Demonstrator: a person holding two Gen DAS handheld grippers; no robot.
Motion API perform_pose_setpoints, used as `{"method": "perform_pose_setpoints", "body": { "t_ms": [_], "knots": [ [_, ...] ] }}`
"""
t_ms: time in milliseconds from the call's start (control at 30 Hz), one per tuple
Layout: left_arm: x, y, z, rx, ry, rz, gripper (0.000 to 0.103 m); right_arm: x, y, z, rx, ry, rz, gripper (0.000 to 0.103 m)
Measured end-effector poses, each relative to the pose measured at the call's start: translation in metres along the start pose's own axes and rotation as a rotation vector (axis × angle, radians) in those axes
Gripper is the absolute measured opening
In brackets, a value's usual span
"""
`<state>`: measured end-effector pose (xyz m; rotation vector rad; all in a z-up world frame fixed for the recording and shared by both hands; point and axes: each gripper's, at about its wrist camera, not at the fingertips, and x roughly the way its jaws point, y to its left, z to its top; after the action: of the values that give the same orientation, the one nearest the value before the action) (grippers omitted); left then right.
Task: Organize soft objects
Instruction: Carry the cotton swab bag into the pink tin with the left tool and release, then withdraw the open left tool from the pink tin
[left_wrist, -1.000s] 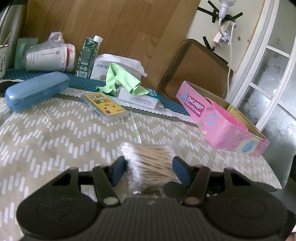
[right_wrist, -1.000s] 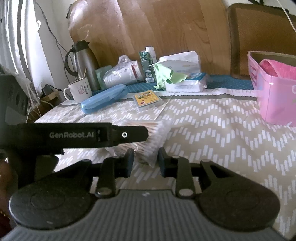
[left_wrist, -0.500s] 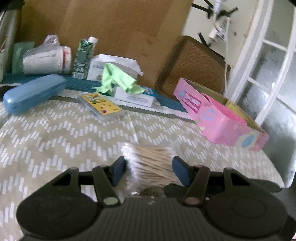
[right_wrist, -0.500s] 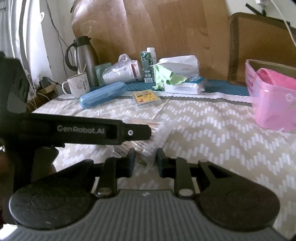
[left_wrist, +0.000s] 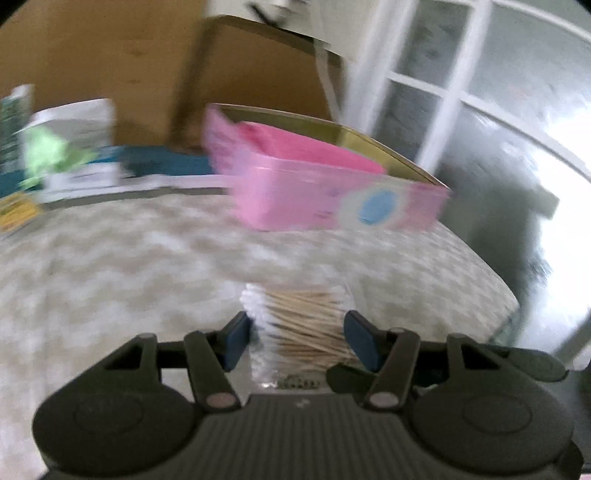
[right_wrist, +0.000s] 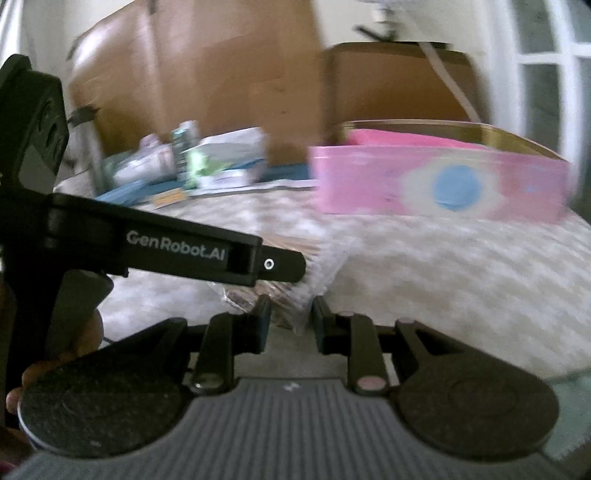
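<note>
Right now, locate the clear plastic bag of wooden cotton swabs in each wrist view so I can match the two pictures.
Left wrist view: the clear plastic bag of wooden cotton swabs sits bottom centre, between the left gripper fingers.
Right wrist view: it lies lower centre-left, partly behind the left gripper's black body, one corner between the right gripper fingers.
Shared landmark: the open pink tin box beyond the bag.

Clear bag of cotton swabs (left_wrist: 301, 325), wood sticks, white tips, w/ pink tin (left_wrist: 332, 192) beyond.

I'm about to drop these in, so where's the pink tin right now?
In the left wrist view the pink tin stands open on the patterned tablecloth, ahead and slightly right of the cotton swab bag between the left gripper fingers.
</note>
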<state>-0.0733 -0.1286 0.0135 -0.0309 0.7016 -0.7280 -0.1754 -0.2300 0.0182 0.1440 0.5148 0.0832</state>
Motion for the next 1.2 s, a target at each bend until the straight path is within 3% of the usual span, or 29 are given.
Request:
{"method": "perform_pose_setpoints", "body": {
  "t_ms": [133, 400, 600, 800, 933, 1067, 1200],
  "knots": [
    [0.020, -0.036, 0.021, 0.077, 0.005, -0.037, 0.057, -0.013, -0.028, 0.005, 0.045, -0.058, -0.063, 0.027],
    [0.030, -0.082, 0.108, 0.182, -0.177, -0.077, 0.057, -0.015, -0.081, 0.075, 0.014, -0.289, -0.145, 0.027],
    [0.091, -0.085, 0.155, 0.117, -0.161, -0.062, 0.057, 0.023, -0.128, 0.106, 0.011, -0.254, -0.205, 0.028],
    [0.135, -0.089, 0.163, 0.076, -0.112, -0.016, 0.059, 0.045, -0.146, 0.113, 0.011, -0.204, -0.270, 0.028],
    [0.151, -0.092, 0.162, 0.073, -0.062, 0.032, 0.064, 0.058, -0.152, 0.113, 0.016, -0.170, -0.373, 0.032],
    [0.138, -0.084, 0.156, 0.072, -0.066, 0.036, 0.064, 0.039, -0.149, 0.107, 0.070, -0.233, -0.391, 0.033],
    [0.101, -0.070, 0.140, 0.080, -0.104, 0.028, 0.064, 0.012, -0.124, 0.088, 0.102, -0.312, -0.376, 0.033]
  ]
}}
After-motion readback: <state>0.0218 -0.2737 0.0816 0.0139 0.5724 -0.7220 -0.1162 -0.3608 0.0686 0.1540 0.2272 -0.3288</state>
